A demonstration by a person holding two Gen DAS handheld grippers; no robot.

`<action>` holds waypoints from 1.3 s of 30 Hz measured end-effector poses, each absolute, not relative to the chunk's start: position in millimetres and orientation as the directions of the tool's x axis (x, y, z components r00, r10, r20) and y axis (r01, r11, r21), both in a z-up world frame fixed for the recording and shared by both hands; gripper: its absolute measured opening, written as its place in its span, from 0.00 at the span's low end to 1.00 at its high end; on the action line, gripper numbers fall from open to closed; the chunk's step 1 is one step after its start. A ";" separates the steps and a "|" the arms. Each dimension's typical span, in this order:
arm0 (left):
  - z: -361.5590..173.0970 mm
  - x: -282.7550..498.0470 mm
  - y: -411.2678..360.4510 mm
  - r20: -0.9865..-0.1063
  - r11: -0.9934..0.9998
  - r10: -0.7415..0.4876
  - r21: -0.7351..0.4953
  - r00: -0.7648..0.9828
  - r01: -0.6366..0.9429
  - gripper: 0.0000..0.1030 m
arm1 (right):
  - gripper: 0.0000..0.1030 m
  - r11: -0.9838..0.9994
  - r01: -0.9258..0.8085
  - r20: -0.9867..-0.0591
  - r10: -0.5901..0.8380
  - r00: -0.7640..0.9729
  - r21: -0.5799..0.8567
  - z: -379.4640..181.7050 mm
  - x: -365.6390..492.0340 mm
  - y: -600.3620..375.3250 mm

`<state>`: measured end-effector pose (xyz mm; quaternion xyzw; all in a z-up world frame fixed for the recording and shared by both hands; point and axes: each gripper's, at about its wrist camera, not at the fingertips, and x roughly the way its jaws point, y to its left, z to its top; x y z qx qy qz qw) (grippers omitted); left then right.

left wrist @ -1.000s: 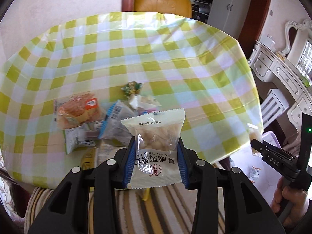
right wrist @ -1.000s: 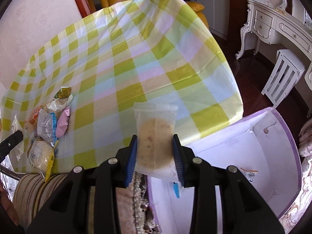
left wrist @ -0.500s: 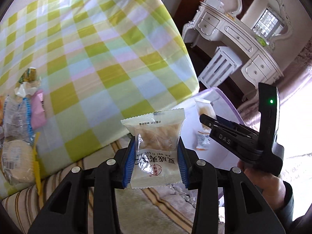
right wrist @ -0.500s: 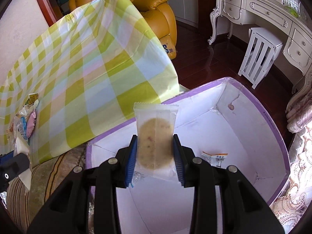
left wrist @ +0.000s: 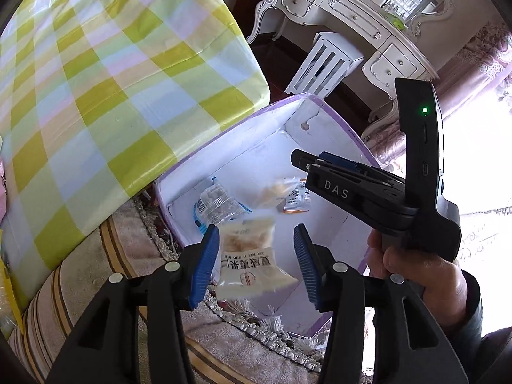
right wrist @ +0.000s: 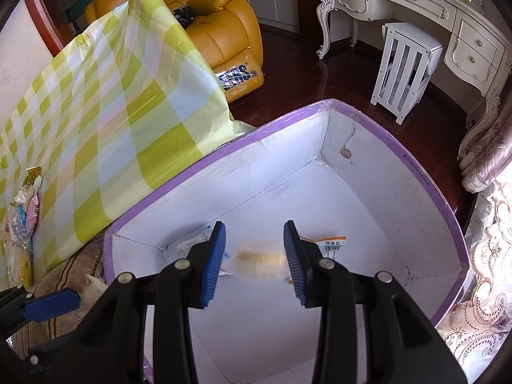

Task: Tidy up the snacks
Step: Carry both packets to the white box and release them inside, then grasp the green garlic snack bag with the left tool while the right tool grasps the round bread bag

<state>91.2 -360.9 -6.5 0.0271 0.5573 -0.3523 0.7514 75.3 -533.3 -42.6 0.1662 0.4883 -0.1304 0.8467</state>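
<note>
Box [right wrist: 368, 188] open on top, wide bare white floor on its right side; a few snack packets [left wrist: 220, 206] lie on the floor by the near-left wall. Draped tablecloth [right wrist: 128, 121] crowds the left rim. White stool [right wrist: 403, 67] stands well beyond the far corner

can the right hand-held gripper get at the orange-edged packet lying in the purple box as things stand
Probably yes. The right hand-held gripper hangs over the open-topped purple box, jaws opening, and the orange-edged packet lies on the floor just beyond its right finger. Only the blurred snack dropping between the fingers is close by.
</note>
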 end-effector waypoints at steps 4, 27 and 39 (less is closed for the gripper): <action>-5.6 94.0 -356.7 -0.853 0.758 -0.504 -0.359 0.139 0.545 0.56 | 0.58 0.911 0.382 -0.868 -0.061 0.492 0.153 -40.7 76.2 -531.7; 17.5 101.8 -213.4 -0.844 0.920 -0.366 -0.264 0.392 0.290 0.56 | 0.73 0.973 0.106 -0.845 0.123 0.520 0.207 -7.3 101.2 -425.4; 20.2 77.9 -76.3 -0.833 0.956 -0.231 -0.290 0.502 -0.042 0.56 | 0.75 0.971 -0.183 -0.837 0.228 0.498 0.156 18.3 105.1 -333.9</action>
